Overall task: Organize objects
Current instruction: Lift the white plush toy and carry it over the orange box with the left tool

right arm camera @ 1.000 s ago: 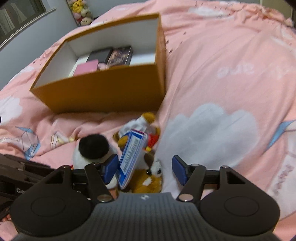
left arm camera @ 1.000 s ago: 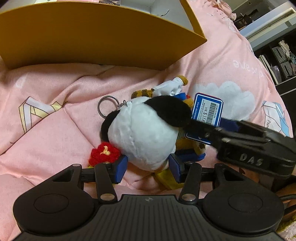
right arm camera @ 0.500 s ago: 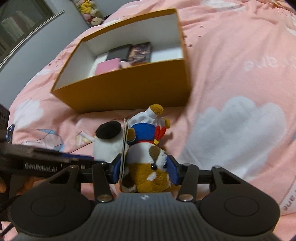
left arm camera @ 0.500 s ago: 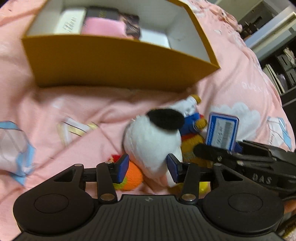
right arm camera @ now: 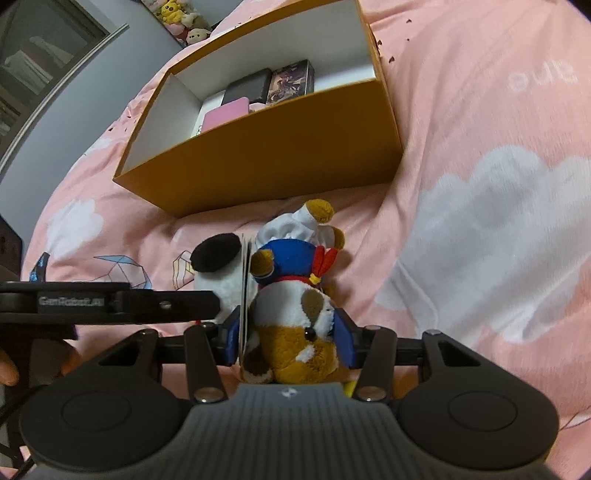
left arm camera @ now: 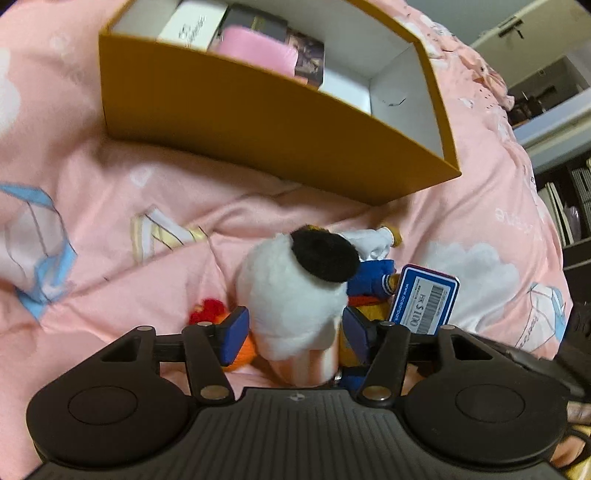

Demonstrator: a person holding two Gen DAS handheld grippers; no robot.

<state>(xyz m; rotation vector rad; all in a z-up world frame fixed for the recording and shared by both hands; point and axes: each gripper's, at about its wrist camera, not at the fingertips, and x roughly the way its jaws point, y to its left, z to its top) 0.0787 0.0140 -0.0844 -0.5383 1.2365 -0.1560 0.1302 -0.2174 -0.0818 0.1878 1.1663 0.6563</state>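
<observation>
My left gripper (left arm camera: 293, 332) is shut on a white plush with a black ear (left arm camera: 291, 295) and holds it above the pink bedspread. My right gripper (right arm camera: 290, 338) is shut on a brown-and-white dog plush in a blue outfit (right arm camera: 295, 314), together with its blue price tag (left arm camera: 424, 304). The two plushes hang side by side, touching. The open orange box (left arm camera: 258, 122) lies just beyond them; it also shows in the right wrist view (right arm camera: 273, 155). A red-and-orange knitted flower (left arm camera: 210, 314) hangs at the white plush's left.
The box holds a pink case (left arm camera: 258, 59), a white box (left arm camera: 192, 26) and dark cards (right arm camera: 291, 81) at its left end; its right end shows bare white floor (left arm camera: 388, 92). Pink bedspread (right arm camera: 480, 221) all around. Shelves (left arm camera: 569, 206) stand at the right.
Both grippers closed on their plushes and lifted them off the bedspread. Both views now look down into the box from higher up.
</observation>
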